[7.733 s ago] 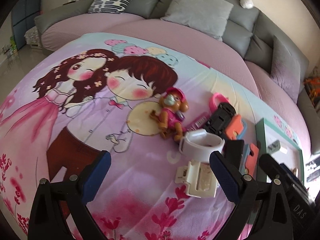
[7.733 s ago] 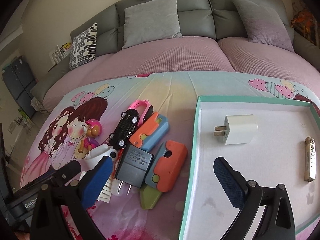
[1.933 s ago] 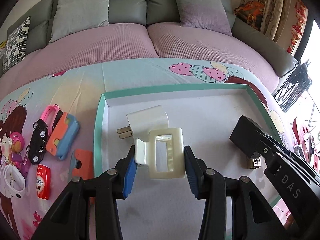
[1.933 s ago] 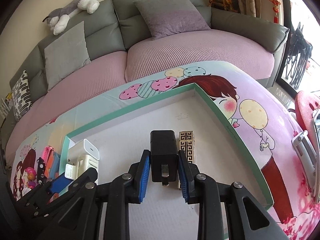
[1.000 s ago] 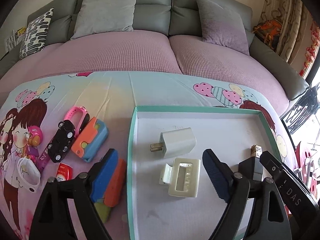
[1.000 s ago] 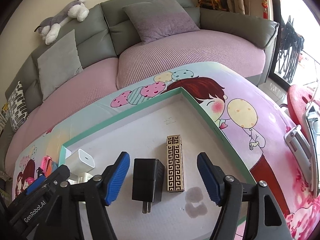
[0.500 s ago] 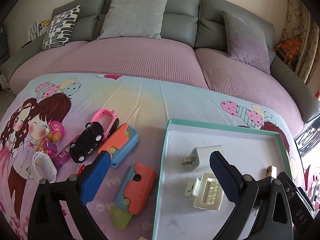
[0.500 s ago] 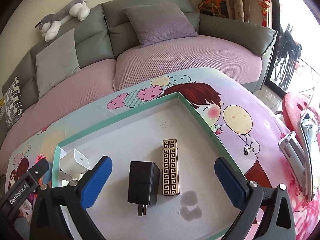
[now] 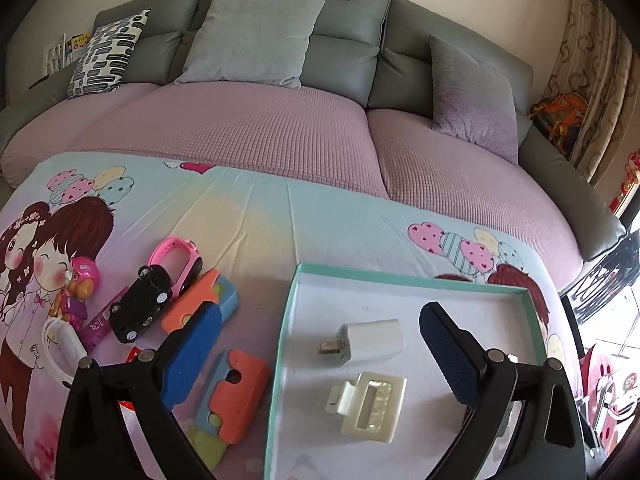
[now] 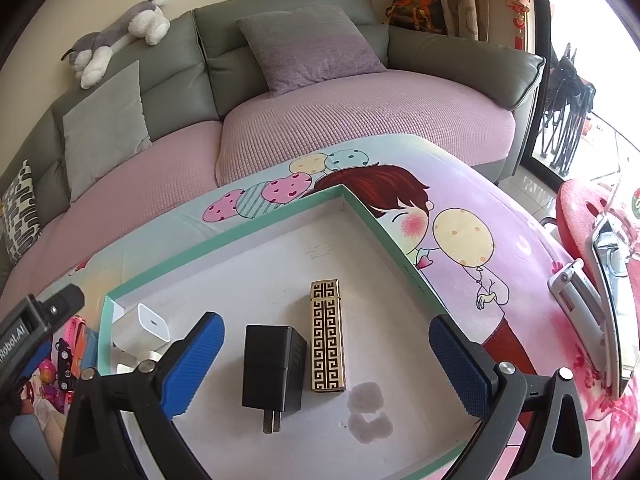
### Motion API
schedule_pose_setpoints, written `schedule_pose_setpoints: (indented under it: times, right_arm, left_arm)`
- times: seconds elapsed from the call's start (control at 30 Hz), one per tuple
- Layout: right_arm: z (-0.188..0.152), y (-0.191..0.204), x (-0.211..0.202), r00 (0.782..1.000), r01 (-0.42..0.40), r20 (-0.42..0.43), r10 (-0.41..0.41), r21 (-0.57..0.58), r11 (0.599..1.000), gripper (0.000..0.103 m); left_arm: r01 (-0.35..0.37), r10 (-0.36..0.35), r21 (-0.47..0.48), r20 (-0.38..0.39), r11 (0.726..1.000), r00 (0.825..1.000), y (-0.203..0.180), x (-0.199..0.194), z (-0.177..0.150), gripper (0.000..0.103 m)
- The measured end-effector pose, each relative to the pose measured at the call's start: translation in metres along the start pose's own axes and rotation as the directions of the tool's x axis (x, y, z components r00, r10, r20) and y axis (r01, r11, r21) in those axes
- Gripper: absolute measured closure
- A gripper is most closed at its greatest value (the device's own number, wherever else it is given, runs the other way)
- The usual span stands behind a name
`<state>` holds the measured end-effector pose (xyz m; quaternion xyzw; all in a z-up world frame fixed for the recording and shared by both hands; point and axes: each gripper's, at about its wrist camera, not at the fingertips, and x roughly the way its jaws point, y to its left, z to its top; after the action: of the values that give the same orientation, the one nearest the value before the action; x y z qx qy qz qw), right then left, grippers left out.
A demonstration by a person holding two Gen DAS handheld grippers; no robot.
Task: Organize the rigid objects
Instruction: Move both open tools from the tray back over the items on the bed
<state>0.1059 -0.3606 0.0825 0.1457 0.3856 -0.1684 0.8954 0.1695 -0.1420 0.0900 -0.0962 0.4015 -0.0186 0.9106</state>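
A green-rimmed white tray [image 9: 408, 278] [image 10: 280, 216] lies on the cartoon-printed cloth. In it rest a white charger [image 9: 370, 338] [image 10: 146, 328], a cream hair clip [image 9: 370, 408], a black charger [image 10: 274, 362] and a gold patterned lighter [image 10: 327, 334]. My left gripper [image 9: 318, 354] hovers open over the tray's left rim, holding nothing. Above the black charger and the lighter my right gripper [image 10: 326, 362] stands open and empty. Left of the tray lie two orange-and-blue toys [image 9: 236, 394] [image 9: 202, 300], a black toy car [image 9: 140, 308], a pink watch [image 9: 174, 254], a pup figure [image 9: 78, 286] and a white cup [image 9: 60, 344].
A grey sofa with pink covers [image 9: 256, 128] and cushions runs behind the cloth. A plush dog [image 10: 116, 40] lies on the backrest. A red stool [image 10: 592, 216] and a metal frame [image 10: 608, 292] stand at the right past the cloth's edge.
Both grippers let go of their loads in the tray, the hair clip and the black charger, and opened wide. The left view pulled back and swung left; the right barely moved.
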Motion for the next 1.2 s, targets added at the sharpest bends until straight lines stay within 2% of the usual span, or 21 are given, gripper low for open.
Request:
schedule_pose_setpoints:
  times: [0.17,0.3,0.47,0.67,0.87,1.07,1.2]
  right_arm:
    - [-0.002,0.011,0.001,1.0,-0.012,-0.003,0.012,-0.028,1.0,0.0]
    - [-0.004,0.024,0.0,0.999,-0.033,-0.001,0.033,-0.06,0.998,0.0]
    - [-0.008,0.048,-0.004,0.994,-0.107,0.005,0.108,-0.104,0.989,0.0]
    - [-0.019,0.097,-0.013,0.98,-0.189,0.015,0.196,-0.214,0.959,0.0]
    - [-0.036,0.143,-0.021,0.944,-0.321,-0.024,0.328,-0.284,0.903,0.0]
    - [-0.058,0.187,-0.026,0.908,-0.413,-0.081,0.411,-0.344,0.843,0.0]
    - [-0.075,0.211,-0.022,0.889,-0.455,-0.133,0.439,-0.369,0.81,0.0]
  left_arm:
    - [-0.05,0.05,-0.009,-0.03,0.999,0.998,0.026,0.002,-0.01,0.004]
    - [-0.082,0.081,-0.027,-0.024,0.996,0.996,0.049,-0.007,-0.012,0.004]
    - [-0.147,0.145,-0.051,-0.029,0.988,0.989,0.083,-0.016,-0.014,0.004]
    - [-0.224,0.226,-0.151,-0.001,0.963,0.974,0.135,-0.037,-0.011,0.004]
    - [-0.281,0.281,-0.203,-0.028,0.938,0.959,0.176,-0.045,-0.017,0.004]
    - [-0.307,0.306,-0.261,-0.046,0.915,0.951,0.205,-0.053,-0.023,0.004]
    - [-0.319,0.314,-0.288,-0.065,0.903,0.947,0.219,-0.053,-0.026,0.004]
